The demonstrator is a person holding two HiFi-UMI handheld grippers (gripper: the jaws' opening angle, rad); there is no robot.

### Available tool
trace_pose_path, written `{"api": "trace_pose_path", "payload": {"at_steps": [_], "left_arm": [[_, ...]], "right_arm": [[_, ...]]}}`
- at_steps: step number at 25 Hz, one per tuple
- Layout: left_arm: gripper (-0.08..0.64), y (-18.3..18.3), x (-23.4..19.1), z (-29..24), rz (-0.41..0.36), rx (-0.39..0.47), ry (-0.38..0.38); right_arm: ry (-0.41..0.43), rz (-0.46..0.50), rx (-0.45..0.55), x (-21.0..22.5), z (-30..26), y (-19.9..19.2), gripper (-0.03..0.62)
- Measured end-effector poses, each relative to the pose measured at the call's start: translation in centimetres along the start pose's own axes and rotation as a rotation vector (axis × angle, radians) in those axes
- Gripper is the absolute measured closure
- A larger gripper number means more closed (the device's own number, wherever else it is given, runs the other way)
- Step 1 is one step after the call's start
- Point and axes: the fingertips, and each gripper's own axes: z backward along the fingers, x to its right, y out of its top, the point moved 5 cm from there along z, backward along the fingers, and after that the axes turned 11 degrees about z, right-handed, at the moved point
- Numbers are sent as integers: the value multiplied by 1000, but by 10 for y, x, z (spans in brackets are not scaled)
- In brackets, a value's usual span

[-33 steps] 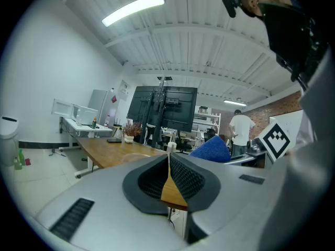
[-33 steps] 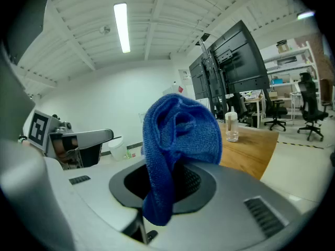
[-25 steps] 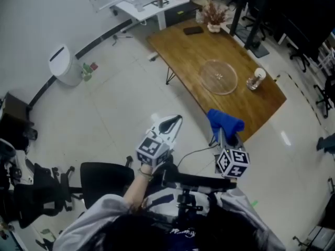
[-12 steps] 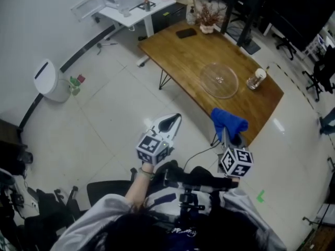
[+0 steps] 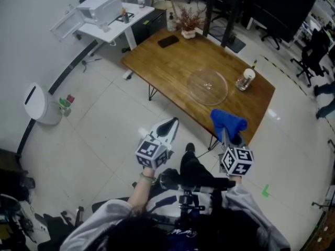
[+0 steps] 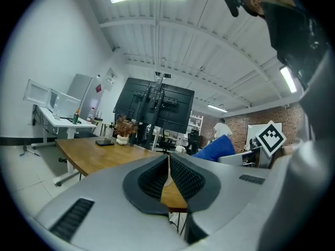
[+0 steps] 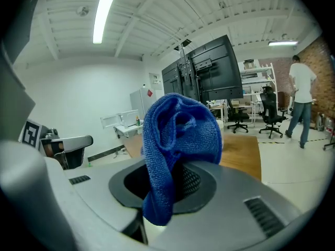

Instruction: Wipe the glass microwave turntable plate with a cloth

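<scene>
The clear glass turntable plate lies on a wooden table ahead of me, well beyond both grippers. My right gripper is shut on a blue cloth, which bunches up above its jaws. My left gripper is held over the floor short of the table, its jaws closed together with nothing between them. Both grippers hang in the air near my body.
A small cup-like thing stands right of the plate. A dark phone and a potted plant sit at the table's far end. A white desk with a microwave and a white bin stand left. A person walks far right.
The view has shifted: the table and plate sit lower and nearer in the head view, as I have stepped toward them. Both grippers keep their pose; the cloth stays held.
</scene>
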Motion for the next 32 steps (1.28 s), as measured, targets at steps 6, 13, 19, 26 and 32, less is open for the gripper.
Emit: {"api": "trace_pose_path", "payload": {"at_steps": [6,13,19,26,32], "left_arm": [[549,10,-31,-47,39,9,35],[526,19,-64,-110,67,-26,122],[515,2,-78,-162,107,-140,147],[482,-23,-95,-208,150,-272,193],[471,-51,-104,-225,210,-391,202]], "right_arm": [[19,1,5,29,-54,18,505],[72,17,28,66,-127,56,503],[114,-6,12,92,-168,64,505],[145,-39,-16,116,-201,62,503],[172,-71,-67,110,-211,45,503]]}}
